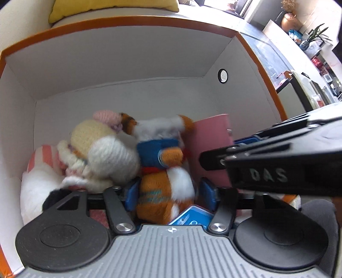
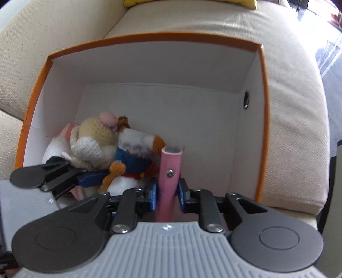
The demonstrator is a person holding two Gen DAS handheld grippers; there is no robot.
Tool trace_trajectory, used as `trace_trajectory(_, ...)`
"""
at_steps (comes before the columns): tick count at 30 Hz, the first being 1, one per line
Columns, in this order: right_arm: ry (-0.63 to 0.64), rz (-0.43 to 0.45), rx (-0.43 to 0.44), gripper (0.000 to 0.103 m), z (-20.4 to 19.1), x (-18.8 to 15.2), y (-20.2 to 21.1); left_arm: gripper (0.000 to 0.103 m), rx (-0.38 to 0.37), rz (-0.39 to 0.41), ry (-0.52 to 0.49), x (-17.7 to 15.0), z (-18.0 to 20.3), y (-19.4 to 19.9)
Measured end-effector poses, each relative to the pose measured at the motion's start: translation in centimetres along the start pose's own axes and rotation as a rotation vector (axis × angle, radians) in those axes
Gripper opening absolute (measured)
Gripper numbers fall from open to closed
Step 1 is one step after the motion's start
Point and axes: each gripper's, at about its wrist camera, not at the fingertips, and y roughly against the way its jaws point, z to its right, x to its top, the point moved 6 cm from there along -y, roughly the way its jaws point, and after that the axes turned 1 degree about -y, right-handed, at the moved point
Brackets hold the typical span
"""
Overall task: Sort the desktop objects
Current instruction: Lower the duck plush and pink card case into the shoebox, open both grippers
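Observation:
An orange-rimmed box with white walls (image 1: pixel 128 70) (image 2: pixel 171 64) holds soft toys. My left gripper (image 1: pixel 168 192) is shut on an orange and white plush toy in a blue top (image 1: pixel 164 181), low inside the box. Beside it lies a cream crocheted doll (image 1: pixel 96 141) (image 2: pixel 98 132) and a white and pink plush (image 1: pixel 40 171). My right gripper (image 2: pixel 166 192) is shut on a pink notebook (image 2: pixel 170 171) held upright on edge, right of the toys; it also shows in the left wrist view (image 1: pixel 209 145). The plush toy shows in the right wrist view (image 2: pixel 132 158).
The box sits on a beige sofa (image 2: pixel 295 107) with a yellow cushion (image 1: pixel 111 8) behind. A blue card or packet (image 1: pixel 192 218) lies under the left gripper. The right gripper's body (image 1: pixel 277 162) crosses the left wrist view. A dark counter and shelves (image 1: pixel 299 64) stand at the right.

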Motion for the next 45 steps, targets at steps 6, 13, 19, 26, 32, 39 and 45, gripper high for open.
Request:
trace_trajectory(6,0.017,-0.017,0.005,0.021,-1.3,-0.1,-0.6,0.076,-0.048,0.025,0.024,-0.8,-0.6,1.9)
trace_trajectory(13,0.004,-0.028,0.012,0.021,-1.8,0.1,-0.8,0.08,-0.102,0.099,0.008,-1.8,-0.8,3.9)
trace_trajectory(19,-0.006,-0.027,0.01,0.021,-0.4,0.0,-0.6,0.068,-0.154,0.183,0.015,-2.6,-1.6,5.6)
trace_trajectory(26,-0.024,-0.022,0.058,0.024,-0.1,-0.1,0.7,0.038,-0.132,0.165,0.059,-2.1,-2.1,4.6)
trace_trajectory(32,-0.026,-0.007,0.081,0.022,0.3,-0.4,1.1,0.036,-0.124,0.15,0.086,-2.1,-2.3,4.0)
trace_trajectory(39,-0.005,0.005,0.072,0.022,0.2,-0.6,1.7,0.036,-0.126,0.174,0.1,-2.0,-2.5,4.2)
trace_trajectory(45,0.021,0.027,0.061,0.025,-0.3,-0.6,2.1,0.036,-0.13,0.231,0.12,-2.2,-2.3,5.4)
